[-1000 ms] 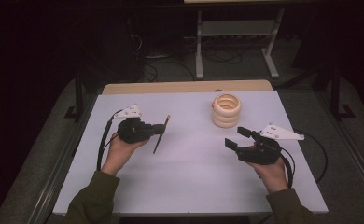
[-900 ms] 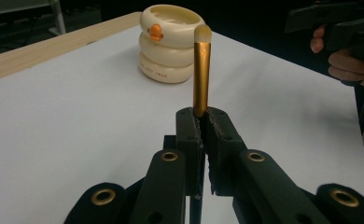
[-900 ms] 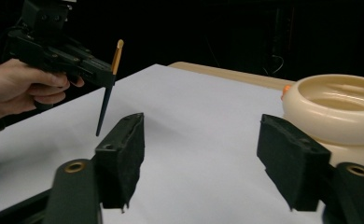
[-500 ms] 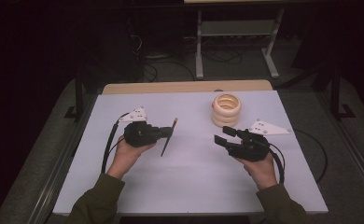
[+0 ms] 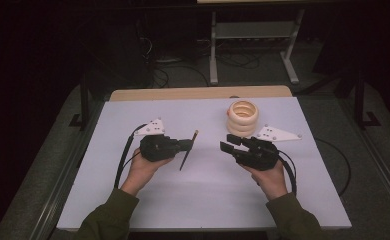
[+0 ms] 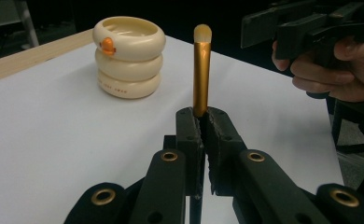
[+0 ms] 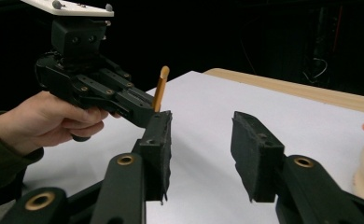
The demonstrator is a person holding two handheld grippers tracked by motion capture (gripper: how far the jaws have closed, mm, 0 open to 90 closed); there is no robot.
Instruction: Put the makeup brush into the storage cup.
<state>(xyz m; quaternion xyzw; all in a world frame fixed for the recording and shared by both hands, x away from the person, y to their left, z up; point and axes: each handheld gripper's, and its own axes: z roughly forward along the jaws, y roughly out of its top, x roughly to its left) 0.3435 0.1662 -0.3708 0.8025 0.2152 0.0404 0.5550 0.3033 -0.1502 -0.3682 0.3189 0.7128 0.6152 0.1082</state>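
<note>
Right gripper [image 5: 230,143] nearer pen [image 5: 188,149] (fingers apart)

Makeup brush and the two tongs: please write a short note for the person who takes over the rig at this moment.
Left tongs: shut on the makeup brush, gold handle end pointing up, above the white table.
Right tongs: open, empty, facing the brush, apart from it.
Duck-faced ring holder: stands at the far right of the table, untouched.
Done: brush lifted.
Left: probably hand the brush to the right tongs, or put it in the holder.
</note>
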